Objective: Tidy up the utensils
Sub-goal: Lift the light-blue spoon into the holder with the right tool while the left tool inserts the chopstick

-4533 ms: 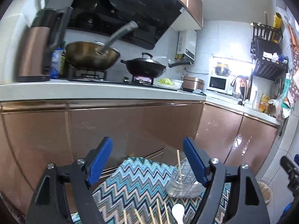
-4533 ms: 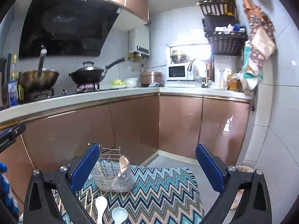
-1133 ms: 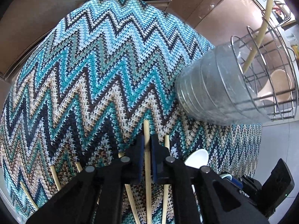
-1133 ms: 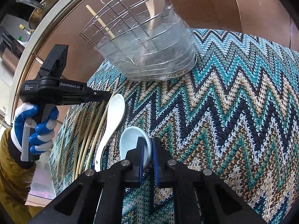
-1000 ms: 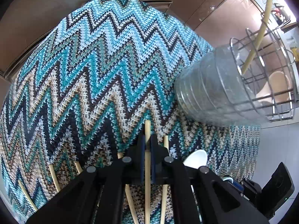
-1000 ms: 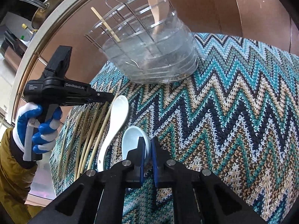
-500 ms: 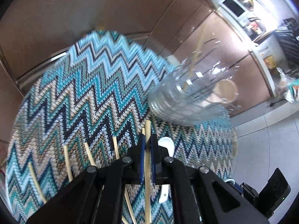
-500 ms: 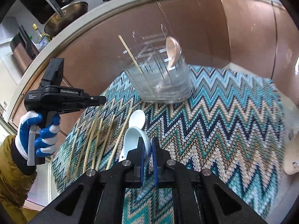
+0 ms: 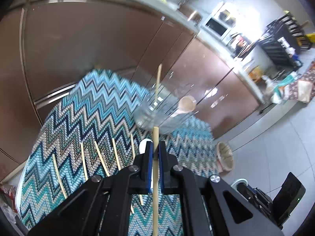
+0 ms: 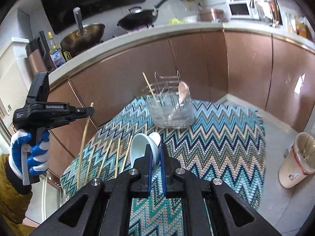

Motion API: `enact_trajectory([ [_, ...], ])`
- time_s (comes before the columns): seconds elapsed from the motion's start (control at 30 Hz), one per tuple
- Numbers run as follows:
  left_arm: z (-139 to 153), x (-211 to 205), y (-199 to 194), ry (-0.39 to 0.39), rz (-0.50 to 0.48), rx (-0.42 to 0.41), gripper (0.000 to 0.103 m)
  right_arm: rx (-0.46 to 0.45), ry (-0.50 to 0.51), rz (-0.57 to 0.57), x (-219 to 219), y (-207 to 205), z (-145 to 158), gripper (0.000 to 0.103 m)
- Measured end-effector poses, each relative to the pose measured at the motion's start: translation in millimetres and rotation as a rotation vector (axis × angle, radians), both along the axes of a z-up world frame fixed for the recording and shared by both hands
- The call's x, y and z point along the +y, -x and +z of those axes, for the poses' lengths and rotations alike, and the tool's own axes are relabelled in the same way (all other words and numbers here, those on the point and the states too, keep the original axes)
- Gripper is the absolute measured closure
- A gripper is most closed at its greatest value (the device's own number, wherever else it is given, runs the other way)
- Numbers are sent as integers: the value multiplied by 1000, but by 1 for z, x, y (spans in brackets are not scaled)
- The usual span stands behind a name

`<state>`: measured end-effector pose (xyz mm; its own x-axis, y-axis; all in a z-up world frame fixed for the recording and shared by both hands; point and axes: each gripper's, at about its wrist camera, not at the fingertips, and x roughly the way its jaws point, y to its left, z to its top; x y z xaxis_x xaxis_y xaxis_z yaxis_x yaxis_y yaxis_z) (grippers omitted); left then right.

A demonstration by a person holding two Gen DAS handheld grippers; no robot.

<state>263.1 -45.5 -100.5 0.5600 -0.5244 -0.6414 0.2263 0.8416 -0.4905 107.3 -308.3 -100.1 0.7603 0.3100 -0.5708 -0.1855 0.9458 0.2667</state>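
My left gripper [image 9: 154,147] is shut on a wooden chopstick [image 9: 155,137], held above the zigzag mat [image 9: 82,122]; the right wrist view shows that gripper [image 10: 91,110] with the chopstick [image 10: 84,135] hanging down. My right gripper [image 10: 155,149] is shut on the rim of a pale blue ceramic spoon [image 10: 140,147], lifted off the mat [image 10: 216,137]. The clear utensil holder [image 10: 171,112] with a wire rack stands at the mat's far end, holding one chopstick [image 10: 150,90] and a beige spoon [image 10: 182,92]. Several chopsticks [image 9: 98,159] and a white spoon [image 10: 155,137] lie on the mat.
Copper kitchen cabinets [image 10: 196,63] ring the mat, with a counter, woks and a microwave above. A small bin [image 10: 299,157] stands on the tiled floor to the right. A person's gloved hand [image 10: 29,151] holds the left gripper.
Both grippers have risen from the mat and tilted up, the left carrying the chopstick, the right carrying the pale blue spoon. The holder now looks farther off.
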Motion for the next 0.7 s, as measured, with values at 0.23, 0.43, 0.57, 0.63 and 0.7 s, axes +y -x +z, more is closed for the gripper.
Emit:
enact_trajectory([
  [0.23,55,19,53,48,37,-178,98,-106,49,-44,14,35,35,95],
  [0.43,85,26,64,76,96,-299,98,-188,99,-106,16,37,60,95],
  [0.57,102,18,49,83,140,-382,98,-245,128,-152,14,20,70,95],
  [0.63,110,11,35,89,163,-423,98,-278,150,-181,13,4,75,95],
  [0.7,115,4,20,93,186,-462,98,-315,174,-210,11,-12,79,95],
])
